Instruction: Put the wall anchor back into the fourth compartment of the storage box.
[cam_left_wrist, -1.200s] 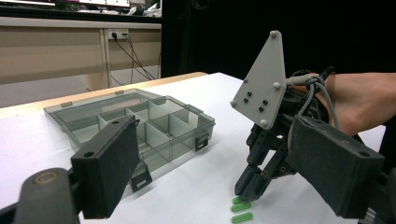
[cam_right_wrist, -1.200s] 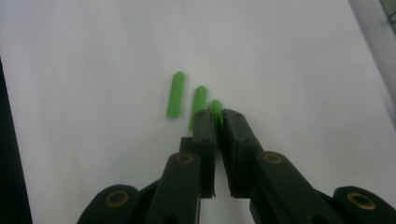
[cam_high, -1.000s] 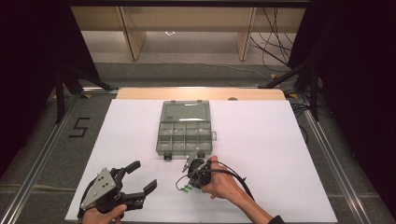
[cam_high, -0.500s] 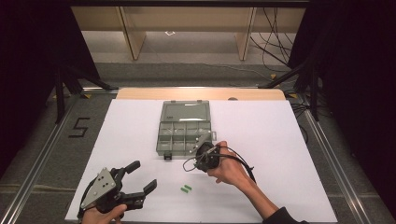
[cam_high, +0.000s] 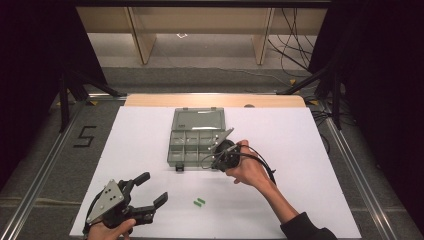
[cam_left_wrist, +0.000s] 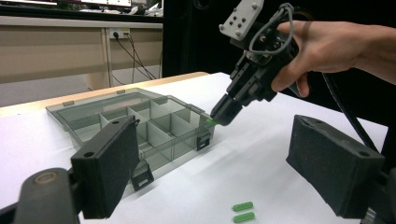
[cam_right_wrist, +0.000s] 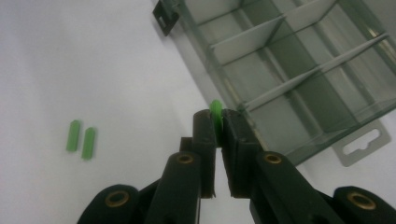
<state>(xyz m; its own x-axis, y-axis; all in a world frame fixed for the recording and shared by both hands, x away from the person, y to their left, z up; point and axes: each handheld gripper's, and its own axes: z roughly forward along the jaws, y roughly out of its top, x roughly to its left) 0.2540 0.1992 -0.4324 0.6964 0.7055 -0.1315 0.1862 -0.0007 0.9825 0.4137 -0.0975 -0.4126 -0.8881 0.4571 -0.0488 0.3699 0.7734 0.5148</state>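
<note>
On the white sheet: a clear grey compartment box lies open at mid-table, its lid folded back on the far side and its dividers bare.
Right gripper: the right gripper is clamped tight on a small green piece, whose tip pokes up from between the pads.
Right gripper's place: in the left gripper view it hangs tilted down at the box's near corner, the green piece just beside the box's wall; whether it touches the wall I cannot tell.
Right hand: the right hand grips the body of that gripper, with the cable looping round it.
Loose pieces: two more green pieces lie side by side on the sheet, nearer the person than the box and well apart from it; they also show in the left gripper view and the right gripper view.
Left gripper: the left gripper rests low at the near left of the sheet, jaws spread wide with nothing between them.
Left hand: the left hand holds it from the bottom edge.
</note>
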